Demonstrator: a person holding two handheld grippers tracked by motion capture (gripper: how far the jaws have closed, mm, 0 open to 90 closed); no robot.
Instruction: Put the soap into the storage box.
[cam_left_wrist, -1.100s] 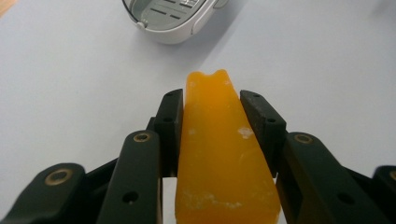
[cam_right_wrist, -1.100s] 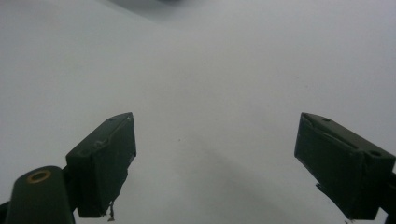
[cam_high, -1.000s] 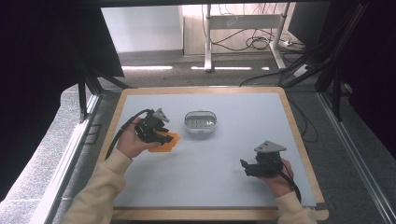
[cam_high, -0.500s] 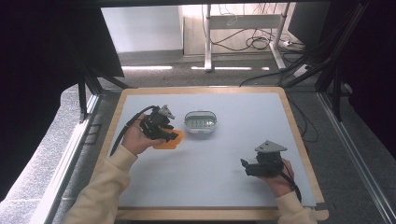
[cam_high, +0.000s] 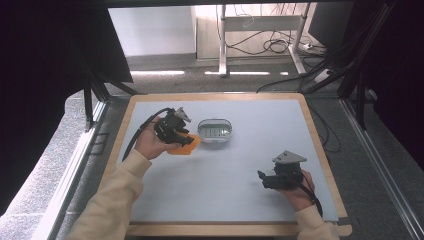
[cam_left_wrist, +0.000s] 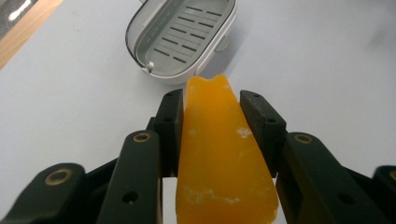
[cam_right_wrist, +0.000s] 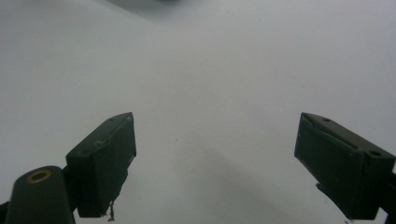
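Table: white work surface (cam_high: 225, 200) with a wooden border; it carries every item, and both grippers work over it.
Progress: pick-up of the soap appears complete, judged from the bar sitting clamped and clear of the surface; placement in the dish is not yet done, since the dish is empty.
Remaining work: carry the bar forward over the dish, lower it onto the slotted floor, then release. This is a judgement from the present layout.
Right gripper: right gripper (cam_high: 261, 176) sits well apart from the dish, at the near right of the table; in the right gripper view (cam_right_wrist: 215, 163) its jaws stand wide apart with nothing but bare surface between them.
Left gripper: left gripper (cam_high: 182, 140) is closed down on the soap; in the left gripper view (cam_left_wrist: 217, 116) both black pads press the flat sides of the bar, which juts past the fingertips.
Soap dish: pale oval soap dish (cam_high: 215, 131) lies just ahead of the left jaws, close beyond the tip of the bar; its slotted insert (cam_left_wrist: 187, 35) is bare.
Soap: orange soap bar (cam_left_wrist: 219, 163) is held between the left jaws, pointing at the dish and not touching it; in the high view the bar (cam_high: 187, 146) shows under the gripper.
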